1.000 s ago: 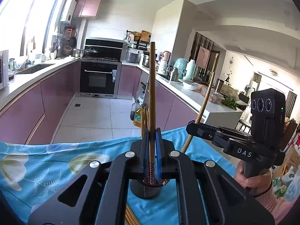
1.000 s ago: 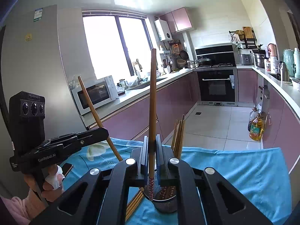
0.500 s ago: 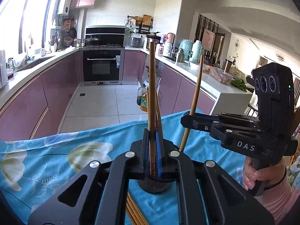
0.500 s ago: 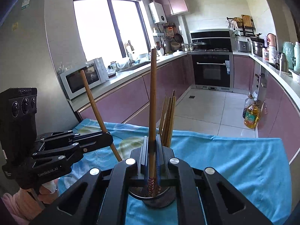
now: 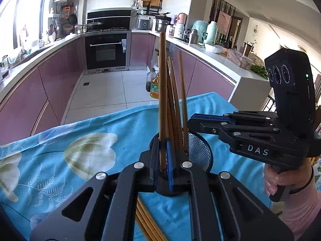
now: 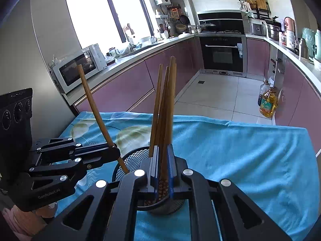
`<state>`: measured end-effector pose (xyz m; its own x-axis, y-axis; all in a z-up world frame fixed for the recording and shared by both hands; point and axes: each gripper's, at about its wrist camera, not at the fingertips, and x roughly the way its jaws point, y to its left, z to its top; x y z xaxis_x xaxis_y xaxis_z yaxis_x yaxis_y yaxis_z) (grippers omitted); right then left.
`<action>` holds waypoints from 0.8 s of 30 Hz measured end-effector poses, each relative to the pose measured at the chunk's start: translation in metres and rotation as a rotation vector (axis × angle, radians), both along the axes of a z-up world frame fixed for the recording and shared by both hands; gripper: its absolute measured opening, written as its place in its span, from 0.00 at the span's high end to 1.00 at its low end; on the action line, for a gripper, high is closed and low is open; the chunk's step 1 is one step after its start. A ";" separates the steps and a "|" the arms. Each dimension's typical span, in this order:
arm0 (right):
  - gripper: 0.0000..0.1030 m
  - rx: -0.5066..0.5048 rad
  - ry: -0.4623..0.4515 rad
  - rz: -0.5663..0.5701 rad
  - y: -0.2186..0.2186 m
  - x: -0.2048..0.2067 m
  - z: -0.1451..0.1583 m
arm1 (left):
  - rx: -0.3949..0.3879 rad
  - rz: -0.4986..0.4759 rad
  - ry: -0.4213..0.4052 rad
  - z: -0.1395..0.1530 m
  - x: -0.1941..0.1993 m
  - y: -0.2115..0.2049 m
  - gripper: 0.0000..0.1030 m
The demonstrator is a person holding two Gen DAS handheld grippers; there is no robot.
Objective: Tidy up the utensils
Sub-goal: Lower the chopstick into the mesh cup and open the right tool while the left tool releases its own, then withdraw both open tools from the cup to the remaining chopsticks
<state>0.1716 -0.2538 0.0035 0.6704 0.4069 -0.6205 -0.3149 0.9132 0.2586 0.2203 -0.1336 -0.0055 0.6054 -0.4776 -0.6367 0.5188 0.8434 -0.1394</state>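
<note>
A black mesh holder (image 5: 200,150) (image 6: 128,160) stands on a blue flowered cloth (image 5: 80,130) with several wooden chopsticks upright in it. My left gripper (image 5: 163,140) (image 6: 117,152) is shut on one chopstick (image 5: 162,90) (image 6: 94,110), which leans with its lower tip inside the holder's rim. My right gripper (image 6: 162,146) (image 5: 190,120) hangs right over the holder with another chopstick (image 6: 169,110) between its blue pads. Its jaws are opening, and the stick's patterned end reaches down into the holder. More chopsticks (image 5: 146,221) lie loose on the cloth under my left gripper.
The cloth-covered table ends at a far edge (image 6: 240,120), with tiled kitchen floor beyond. Oil bottles (image 5: 155,86) (image 6: 267,102) stand on the floor by pink cabinets. A microwave (image 6: 78,68) sits on the left counter. A hand in a pink sleeve (image 5: 284,182) holds the right gripper.
Both grippers came down and tilted forward with their chopsticks. The sticks' lower tips, above and beside the holder before, now sit inside its rim.
</note>
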 end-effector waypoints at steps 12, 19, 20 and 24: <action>0.87 0.011 -0.010 0.002 0.000 -0.007 -0.001 | -0.033 0.034 0.036 -0.016 0.006 0.011 0.92; 0.78 0.033 -0.056 0.025 0.002 -0.028 0.005 | -0.044 0.082 -0.014 -0.016 -0.018 0.038 0.90; 0.76 0.033 -0.071 0.031 0.003 -0.033 0.007 | -0.042 0.091 -0.025 -0.015 -0.023 0.043 0.87; 0.69 0.025 -0.108 0.097 0.014 -0.061 0.009 | -0.026 0.118 -0.070 -0.015 -0.047 0.061 0.73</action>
<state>0.1110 -0.2400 0.0124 0.6897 0.4875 -0.5354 -0.4285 0.8708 0.2410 0.1734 -0.0729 -0.0208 0.7005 -0.4163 -0.5796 0.4258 0.8956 -0.1287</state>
